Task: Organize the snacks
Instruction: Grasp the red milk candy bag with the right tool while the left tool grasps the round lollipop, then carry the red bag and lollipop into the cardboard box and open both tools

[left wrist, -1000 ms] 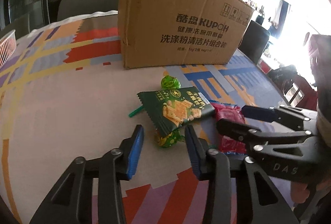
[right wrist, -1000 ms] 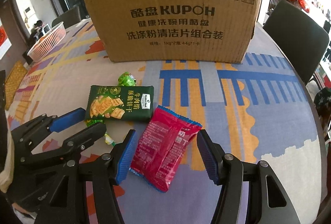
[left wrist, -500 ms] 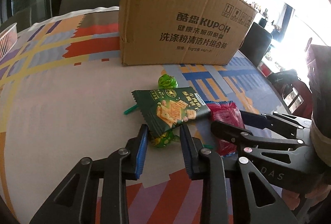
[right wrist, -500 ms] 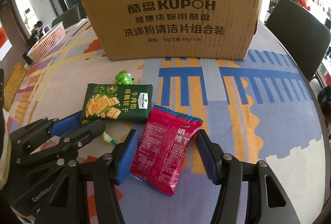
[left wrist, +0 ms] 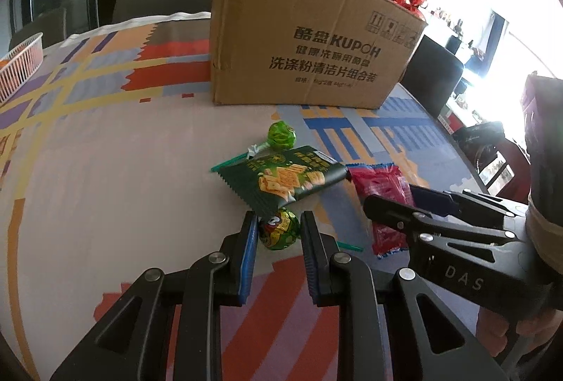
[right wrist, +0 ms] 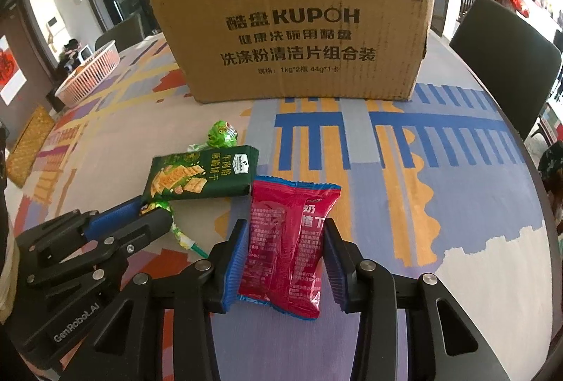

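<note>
My left gripper (left wrist: 278,233) has closed around a green-wrapped lollipop (left wrist: 279,230) lying on the table; its pads touch the candy's sides. My right gripper (right wrist: 285,247) has closed on a red snack packet (right wrist: 286,236), both pads against its edges. A dark green cracker packet (left wrist: 285,180) lies just beyond the lollipop; it also shows in the right wrist view (right wrist: 202,177). A second green lollipop (left wrist: 281,136) lies behind it. A large cardboard box (right wrist: 292,25) stands at the back of the table.
The table carries a colourful patterned cloth (left wrist: 105,141). A white slatted basket (left wrist: 21,64) sits at the far left edge. Dark chairs (right wrist: 506,64) stand behind and to the right of the table.
Both grippers have moved forward and narrowed. The left pads have come in onto the near lollipop. The right pads have closed in onto the red packet's sides.
</note>
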A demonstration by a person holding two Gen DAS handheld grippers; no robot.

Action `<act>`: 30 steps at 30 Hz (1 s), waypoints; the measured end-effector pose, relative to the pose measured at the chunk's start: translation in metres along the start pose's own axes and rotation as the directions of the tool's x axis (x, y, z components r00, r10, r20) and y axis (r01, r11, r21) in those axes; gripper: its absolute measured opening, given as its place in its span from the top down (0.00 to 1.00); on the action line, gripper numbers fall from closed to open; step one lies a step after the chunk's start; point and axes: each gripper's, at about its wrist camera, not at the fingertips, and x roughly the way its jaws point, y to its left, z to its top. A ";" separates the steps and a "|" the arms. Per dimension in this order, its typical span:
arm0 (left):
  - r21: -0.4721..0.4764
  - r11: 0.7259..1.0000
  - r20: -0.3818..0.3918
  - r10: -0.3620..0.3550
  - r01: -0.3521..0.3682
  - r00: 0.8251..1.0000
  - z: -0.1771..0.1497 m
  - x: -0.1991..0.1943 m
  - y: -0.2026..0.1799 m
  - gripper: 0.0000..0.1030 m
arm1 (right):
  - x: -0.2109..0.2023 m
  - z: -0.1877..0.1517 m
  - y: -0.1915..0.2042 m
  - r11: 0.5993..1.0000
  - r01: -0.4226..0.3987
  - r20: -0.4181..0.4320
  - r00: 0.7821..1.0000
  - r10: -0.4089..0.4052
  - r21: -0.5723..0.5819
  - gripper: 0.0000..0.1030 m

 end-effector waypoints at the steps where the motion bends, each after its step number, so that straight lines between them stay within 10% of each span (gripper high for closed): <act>1: -0.003 1.000 -0.001 0.003 -0.003 1.000 -0.001 -0.002 -0.001 0.76 | -0.003 -0.001 -0.001 1.000 0.000 0.005 1.000 0.000 -0.001 0.59; 30: 0.007 0.997 0.149 0.072 -0.074 0.986 0.034 -0.070 -0.038 0.76 | -0.085 0.010 -0.002 0.997 -0.063 0.180 0.981 0.069 -0.042 0.59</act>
